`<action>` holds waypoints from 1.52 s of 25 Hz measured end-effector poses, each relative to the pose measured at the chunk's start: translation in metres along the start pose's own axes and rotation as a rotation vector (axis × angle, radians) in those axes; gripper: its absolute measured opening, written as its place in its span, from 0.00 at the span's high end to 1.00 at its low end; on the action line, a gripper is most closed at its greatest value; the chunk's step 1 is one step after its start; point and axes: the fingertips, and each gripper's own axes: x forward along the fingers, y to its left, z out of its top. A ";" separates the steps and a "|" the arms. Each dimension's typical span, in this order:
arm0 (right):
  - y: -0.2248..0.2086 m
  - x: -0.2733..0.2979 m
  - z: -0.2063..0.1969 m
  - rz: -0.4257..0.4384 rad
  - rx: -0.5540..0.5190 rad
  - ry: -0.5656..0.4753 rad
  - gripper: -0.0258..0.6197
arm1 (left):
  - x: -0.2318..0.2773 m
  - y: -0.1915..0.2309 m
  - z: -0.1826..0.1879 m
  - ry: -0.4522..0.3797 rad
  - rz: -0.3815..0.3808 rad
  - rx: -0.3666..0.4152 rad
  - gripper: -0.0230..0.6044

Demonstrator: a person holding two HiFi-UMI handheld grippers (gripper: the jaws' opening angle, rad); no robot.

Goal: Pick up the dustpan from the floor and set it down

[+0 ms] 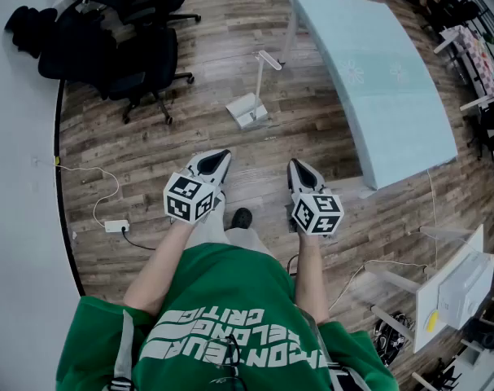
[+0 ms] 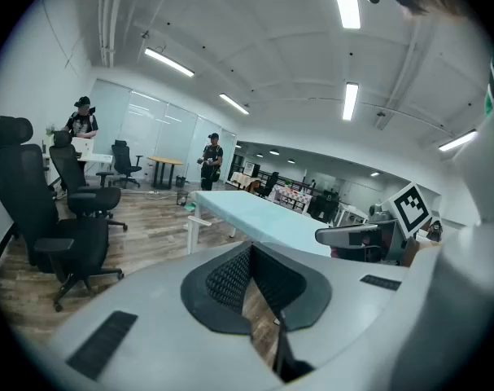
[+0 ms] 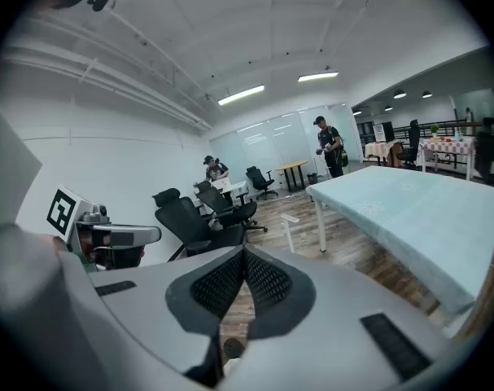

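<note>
My left gripper point(image 1: 220, 155) and right gripper point(image 1: 297, 165) are both closed and empty, side by side near me; the white dustpan point(image 1: 248, 109) stands on the floor point(image 1: 190, 137) beyond them.

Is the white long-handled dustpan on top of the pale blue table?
No, the dustpan stands on the wooden floor beside that table.

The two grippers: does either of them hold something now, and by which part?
Nothing is held. The left gripper and the right gripper are both shut and empty; the dustpan stands on the floor ahead, untouched.
</note>
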 end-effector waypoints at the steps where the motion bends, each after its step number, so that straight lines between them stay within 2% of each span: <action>1: 0.000 -0.001 -0.001 0.003 -0.002 0.004 0.95 | -0.001 -0.001 0.000 -0.001 0.005 0.000 0.96; 13: 0.002 -0.002 -0.003 0.032 -0.008 0.055 0.95 | -0.004 0.012 0.000 -0.012 0.039 -0.040 0.96; 21: -0.001 0.026 0.007 0.059 -0.013 0.079 0.95 | 0.011 0.033 0.007 -0.023 0.051 -0.069 0.96; 28: -0.013 0.074 0.023 0.081 -0.053 0.128 0.95 | 0.049 0.075 0.018 -0.025 0.058 -0.104 0.96; 38: -0.042 0.166 0.068 0.053 -0.071 0.168 0.95 | 0.114 0.152 0.056 -0.017 0.047 -0.132 0.96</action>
